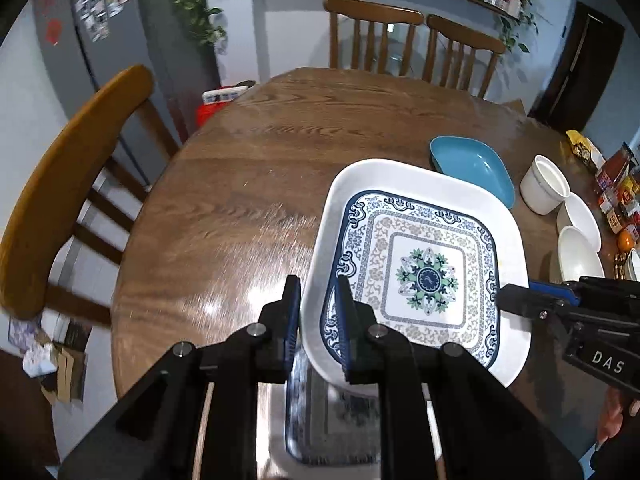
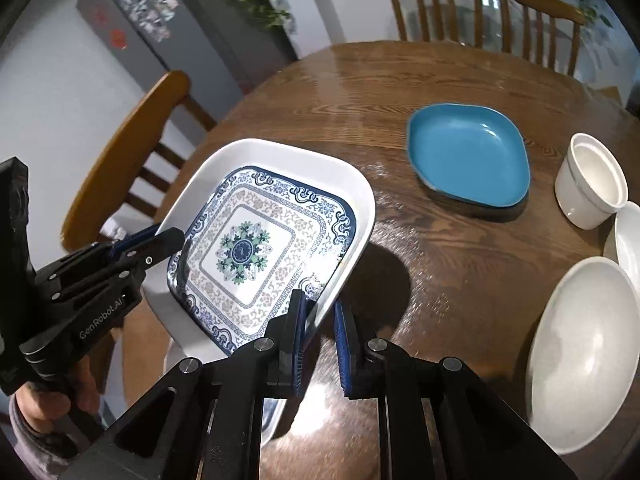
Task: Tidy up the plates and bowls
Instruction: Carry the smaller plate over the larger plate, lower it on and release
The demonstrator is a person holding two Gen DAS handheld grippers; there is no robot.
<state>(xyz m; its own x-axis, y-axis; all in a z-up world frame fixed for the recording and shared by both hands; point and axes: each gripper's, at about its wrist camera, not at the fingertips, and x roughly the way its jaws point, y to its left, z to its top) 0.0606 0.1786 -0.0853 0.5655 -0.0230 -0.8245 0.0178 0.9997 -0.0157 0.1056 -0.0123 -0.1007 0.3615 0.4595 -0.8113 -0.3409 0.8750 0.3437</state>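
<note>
left gripper (image 1: 318, 320): black, blue pads, silver screws | right gripper (image 2: 320, 334): same | sleeve (image 2: 28, 440): perhaps grey

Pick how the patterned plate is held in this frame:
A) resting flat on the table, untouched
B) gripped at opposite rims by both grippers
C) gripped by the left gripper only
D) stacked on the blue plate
B: the left gripper clamps one rim of the patterned plate and the right gripper clamps the opposite rim, the plate tilted above the table.
</note>
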